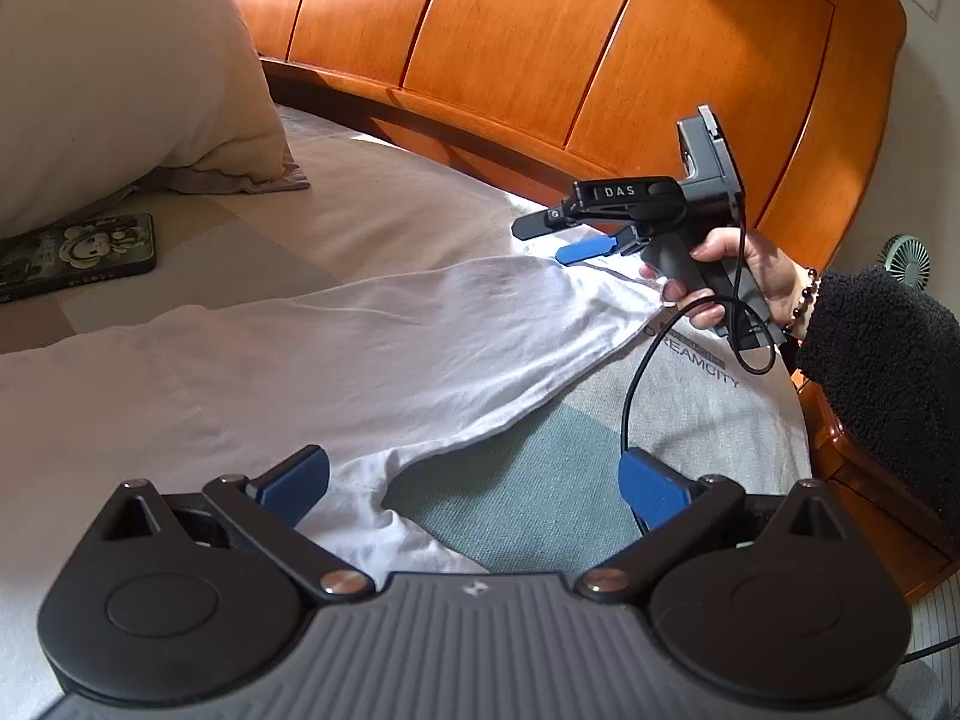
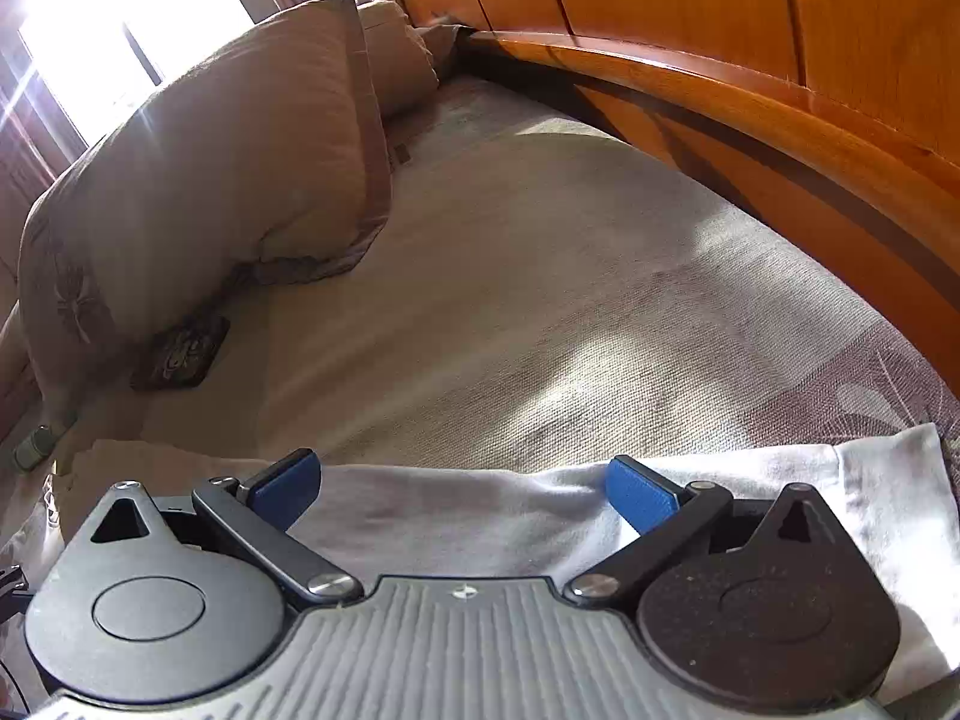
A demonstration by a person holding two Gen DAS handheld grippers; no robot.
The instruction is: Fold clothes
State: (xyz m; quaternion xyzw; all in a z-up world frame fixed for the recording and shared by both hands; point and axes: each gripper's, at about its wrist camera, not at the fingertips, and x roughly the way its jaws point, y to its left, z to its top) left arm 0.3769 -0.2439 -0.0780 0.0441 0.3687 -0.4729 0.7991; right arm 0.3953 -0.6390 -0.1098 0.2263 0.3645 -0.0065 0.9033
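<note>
Only the left wrist view shows the right gripper (image 1: 555, 240) at right of frame, jaws apart, above the white cotton garment (image 1: 300, 360); the left gripper (image 1: 474, 480) also gapes empty.

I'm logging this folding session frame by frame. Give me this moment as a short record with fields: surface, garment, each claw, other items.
surface: bed with wooden headboard
garment: white shirt spread on the bed, sleeve stretched toward the right claw
left claw: open, fingers astride the shirt's edge
right claw: open, low over white fabric; in the left wrist view the hand holding it seems to pinch the sleeve end
other items: pillow, phone case with cartoon print, small fan
</note>
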